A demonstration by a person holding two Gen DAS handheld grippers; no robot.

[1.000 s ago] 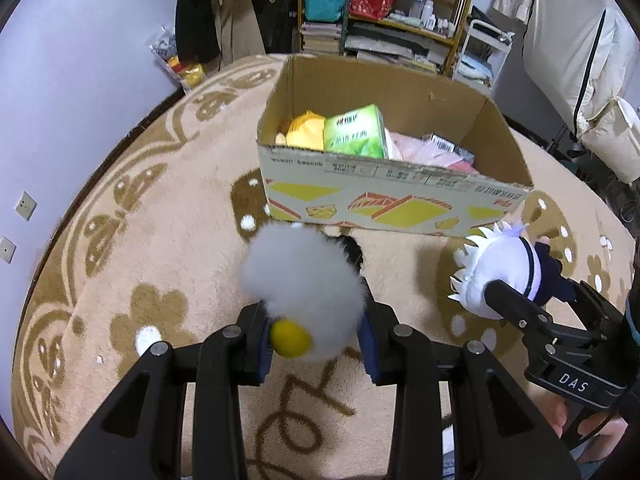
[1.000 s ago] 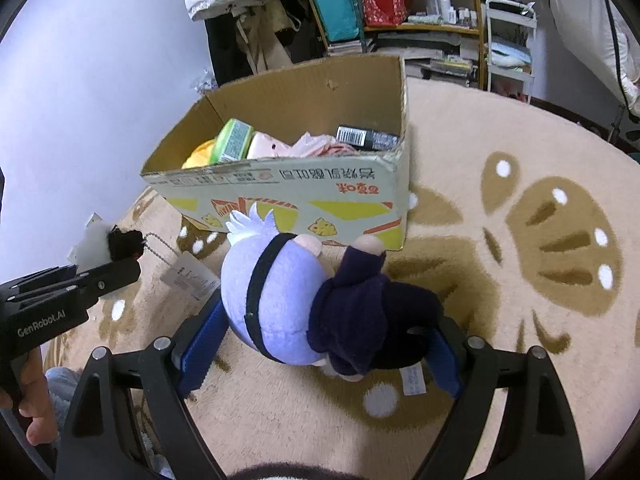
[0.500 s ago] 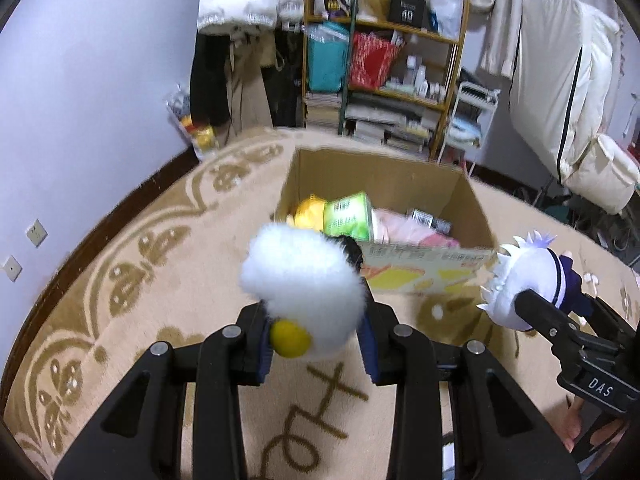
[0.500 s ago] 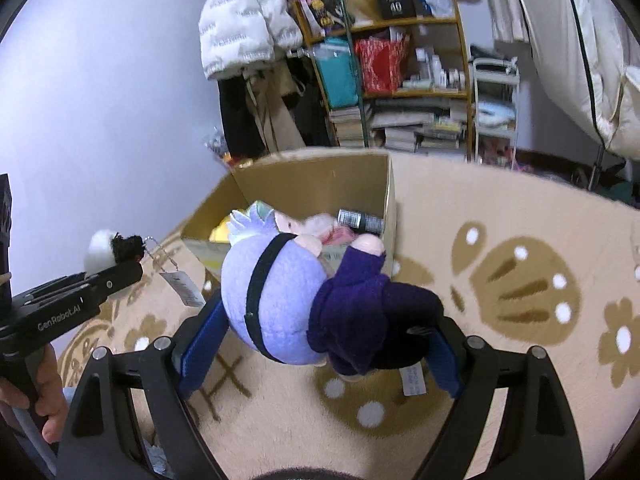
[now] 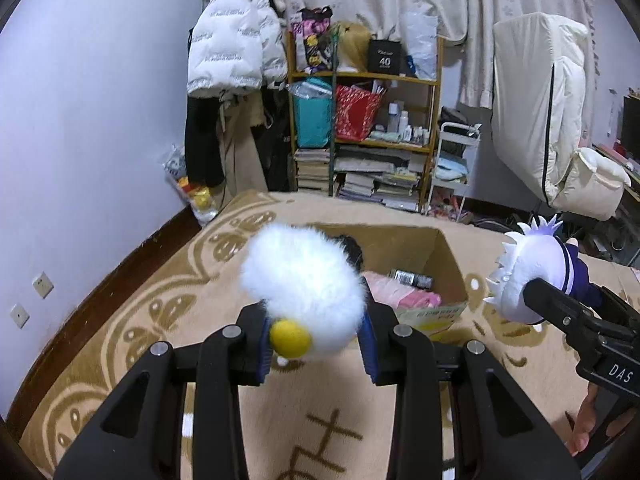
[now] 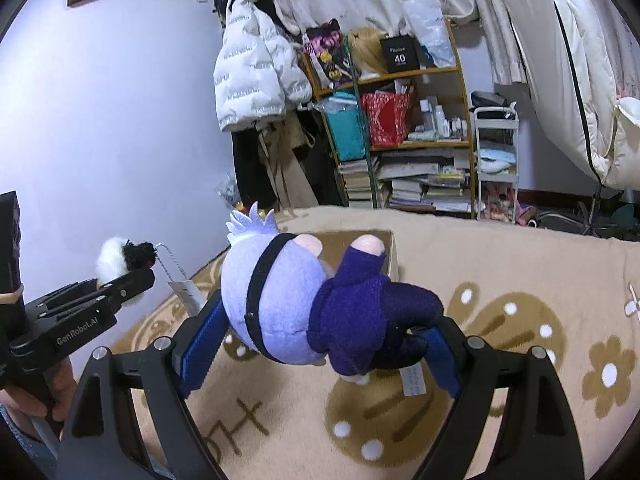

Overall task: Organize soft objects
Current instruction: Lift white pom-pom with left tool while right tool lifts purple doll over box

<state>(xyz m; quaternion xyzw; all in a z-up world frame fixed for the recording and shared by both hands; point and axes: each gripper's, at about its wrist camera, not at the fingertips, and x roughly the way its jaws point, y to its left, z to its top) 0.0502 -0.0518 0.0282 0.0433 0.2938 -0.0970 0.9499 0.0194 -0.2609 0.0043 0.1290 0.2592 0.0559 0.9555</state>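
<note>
My left gripper [image 5: 315, 340] is shut on a fluffy white plush [image 5: 302, 282] with a yellow ball and a black tuft, held in the air before the open cardboard box [image 5: 448, 256]. The box holds pink soft things [image 5: 400, 294] and a dark packet. My right gripper [image 6: 320, 344] is shut on a plush doll [image 6: 304, 304] with a pale lilac head, black band and navy clothes, held above the carpet. The doll also shows at the right of the left wrist view [image 5: 532, 276], and the white plush at the left of the right wrist view [image 6: 116, 258], with a paper tag hanging from it.
A beige patterned carpet [image 6: 520, 280] covers the floor. A wooden shelf [image 5: 368, 128] full of books and bags stands at the back wall, with a white jacket [image 5: 232, 40] hung left of it and a white cart [image 5: 452, 160] to its right.
Both grippers have risen and tilted up with their plush toys. The box now sits lower and further off in both views, and more of the back wall shows.
</note>
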